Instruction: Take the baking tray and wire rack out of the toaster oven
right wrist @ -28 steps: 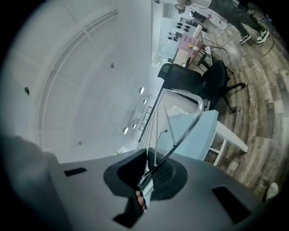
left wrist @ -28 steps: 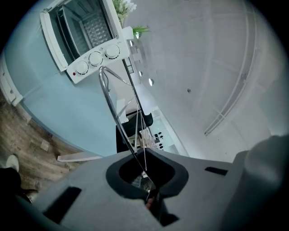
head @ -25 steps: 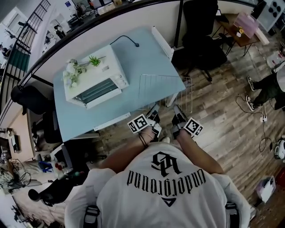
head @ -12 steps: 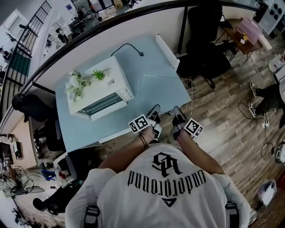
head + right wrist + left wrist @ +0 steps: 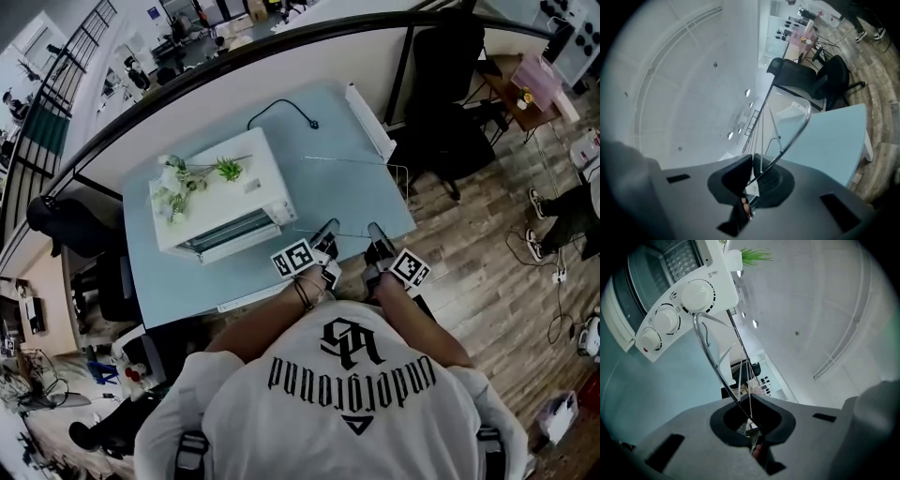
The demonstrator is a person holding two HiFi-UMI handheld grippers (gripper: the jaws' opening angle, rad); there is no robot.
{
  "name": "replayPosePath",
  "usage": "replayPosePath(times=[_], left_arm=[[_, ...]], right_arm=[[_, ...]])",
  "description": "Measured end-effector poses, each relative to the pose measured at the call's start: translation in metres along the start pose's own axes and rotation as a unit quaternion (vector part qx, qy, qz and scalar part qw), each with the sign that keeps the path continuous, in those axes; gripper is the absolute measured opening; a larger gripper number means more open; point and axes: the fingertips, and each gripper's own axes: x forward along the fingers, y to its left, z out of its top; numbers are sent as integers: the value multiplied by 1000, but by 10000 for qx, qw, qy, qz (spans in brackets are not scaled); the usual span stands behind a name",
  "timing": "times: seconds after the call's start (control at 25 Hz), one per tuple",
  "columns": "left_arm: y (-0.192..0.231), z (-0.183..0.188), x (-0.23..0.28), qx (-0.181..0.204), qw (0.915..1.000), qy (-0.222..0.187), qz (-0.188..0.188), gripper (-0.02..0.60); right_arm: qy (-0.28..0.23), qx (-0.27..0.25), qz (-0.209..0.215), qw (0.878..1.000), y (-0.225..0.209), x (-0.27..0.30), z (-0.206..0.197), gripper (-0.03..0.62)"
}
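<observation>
Toaster oven point(image 5: 225, 202) left of wire rack point(image 5: 354, 160); chair point(image 5: 450, 122) beyond table point(image 5: 337, 136).

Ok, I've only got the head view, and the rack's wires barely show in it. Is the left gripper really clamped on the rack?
Observer: Yes. In the left gripper view, the left gripper has its jaws closed on the rim wire of the wire rack.
Operator: And the right one?
Observer: It's the same there. In the right gripper view, the right gripper is closed on the rim wire, close to a rounded corner.
Operator: What's next to the rack on the oven side?
Observer: The left gripper view shows the control panel of the toaster oven. It has three white knobs, and the rack's rim crosses in front of it.
</observation>
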Motion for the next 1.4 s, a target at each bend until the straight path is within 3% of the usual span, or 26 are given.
replayPosePath(times=[0.24,0.44,0.6,0.72,1.4], left_arm=[[4,12,3,-120,9998,-143,12,0],[6,18,10,-202,9992,-347,86,0],[13,24,21,-229,9982,-514,201,0],[20,25,26,-314,9969,-646,321,0],[73,33,63,-888,9807,-1328,1130,0]], right_arm=[[169,135,-214,9995,-1,11,-1,11],[360,-83,67,9993,-1,27,9,12],[596,195,-238,9977,-16,37,12,15],[775,-15,73,9970,-18,51,19,15],[1983,131,20,9800,-74,114,30,17]])
